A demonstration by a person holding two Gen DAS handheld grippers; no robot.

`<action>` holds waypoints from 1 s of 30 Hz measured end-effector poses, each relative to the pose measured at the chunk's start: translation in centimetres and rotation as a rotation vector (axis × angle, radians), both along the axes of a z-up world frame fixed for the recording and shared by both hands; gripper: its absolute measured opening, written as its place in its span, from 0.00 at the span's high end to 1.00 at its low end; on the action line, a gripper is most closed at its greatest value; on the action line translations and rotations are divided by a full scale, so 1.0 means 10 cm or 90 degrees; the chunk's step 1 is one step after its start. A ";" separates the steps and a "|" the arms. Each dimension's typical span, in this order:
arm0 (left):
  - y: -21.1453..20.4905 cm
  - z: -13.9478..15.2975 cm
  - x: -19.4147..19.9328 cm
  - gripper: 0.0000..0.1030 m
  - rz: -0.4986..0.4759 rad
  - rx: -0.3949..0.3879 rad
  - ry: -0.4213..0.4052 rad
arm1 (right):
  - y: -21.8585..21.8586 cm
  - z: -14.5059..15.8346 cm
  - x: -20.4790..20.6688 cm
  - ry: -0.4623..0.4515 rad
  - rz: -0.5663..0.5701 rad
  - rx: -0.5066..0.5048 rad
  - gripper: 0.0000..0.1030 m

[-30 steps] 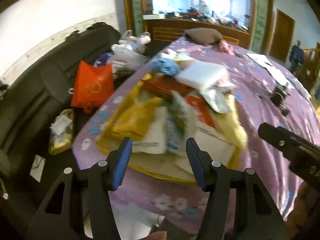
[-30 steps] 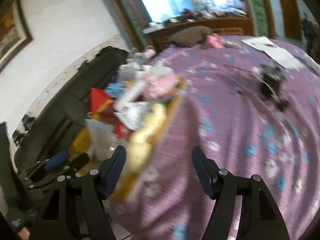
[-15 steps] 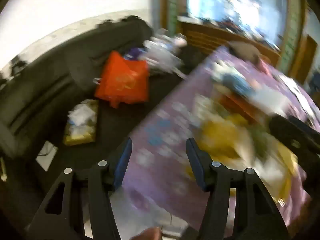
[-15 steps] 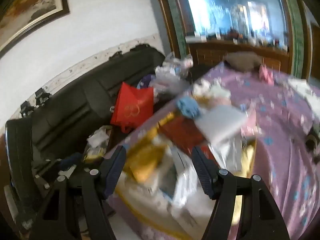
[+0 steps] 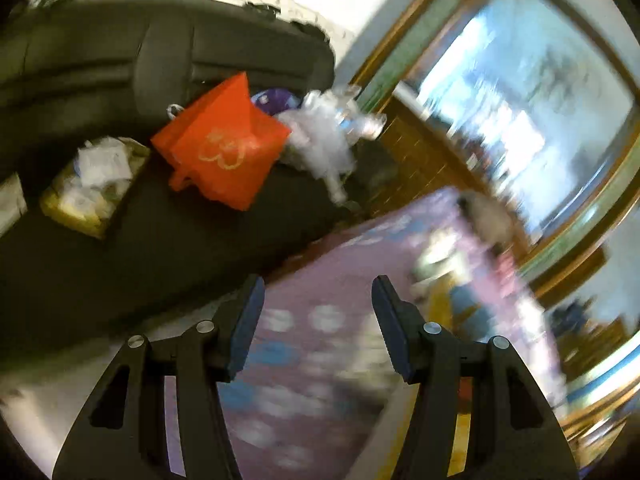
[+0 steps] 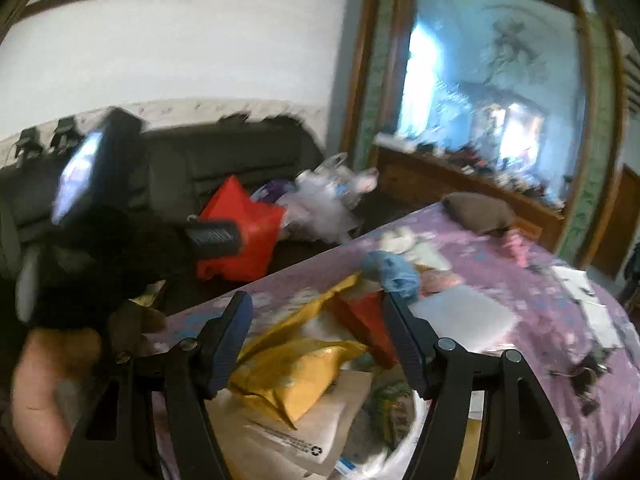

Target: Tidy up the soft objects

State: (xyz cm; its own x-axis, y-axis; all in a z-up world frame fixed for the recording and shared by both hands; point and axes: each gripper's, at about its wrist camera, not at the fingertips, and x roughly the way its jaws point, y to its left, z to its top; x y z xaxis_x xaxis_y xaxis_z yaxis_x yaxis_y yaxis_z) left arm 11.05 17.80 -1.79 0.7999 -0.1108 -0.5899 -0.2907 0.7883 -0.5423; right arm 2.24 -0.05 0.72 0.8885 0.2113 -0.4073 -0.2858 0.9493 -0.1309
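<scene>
Soft objects, sorting apparently not begun: mixed heap of yellow mailers (image 6: 296, 368), red packet (image 6: 366, 320) and blue cloth (image 6: 394, 272) unsorted on purple floral table (image 6: 532, 300); right gripper (image 6: 320, 348) above heap, left gripper (image 5: 316, 324) at table's edge, both jaws apart, empty.

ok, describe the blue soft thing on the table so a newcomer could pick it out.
Start at the table with the purple flowered cloth. At the far end of its pile of bags lies a crumpled blue cloth, just beyond the red packet. It is the only blue, bunched item there; its neighbours are flat yellow, red and white packaging.
</scene>
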 end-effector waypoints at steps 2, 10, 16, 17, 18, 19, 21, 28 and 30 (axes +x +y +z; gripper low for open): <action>-0.26 0.22 -0.09 0.45 -0.024 -0.021 -0.037 | -0.42 0.07 -0.08 -0.022 -0.023 0.064 0.34; -1.98 1.06 -0.34 0.45 -0.255 -0.051 -0.164 | -2.54 0.06 -0.58 -0.051 -0.235 0.432 0.34; -3.12 1.14 -0.53 0.46 -0.389 0.026 -0.161 | -3.46 -0.48 -0.61 0.028 -0.280 0.700 0.33; -3.29 1.16 -0.54 0.46 -0.418 0.031 -0.163 | -3.54 -0.57 -0.62 0.040 -0.278 0.733 0.33; -3.43 1.17 -0.58 0.46 -0.437 0.046 -0.168 | -3.65 -0.67 -0.59 0.062 -0.280 0.780 0.33; -3.54 1.14 -0.63 0.46 -0.450 0.063 -0.172 | -3.73 -0.76 -0.55 0.087 -0.279 0.837 0.33; -3.82 1.21 -0.59 0.46 -0.510 0.096 -0.181 | -3.82 -0.89 -0.39 0.152 -0.289 0.968 0.33; -4.24 1.52 -0.38 0.46 -0.660 0.154 -0.180 | -3.96 -1.11 -0.19 0.267 -0.252 1.191 0.33; -4.22 1.49 -0.40 0.46 -0.656 0.135 -0.181 | -3.90 -1.19 -0.12 0.302 -0.258 1.243 0.32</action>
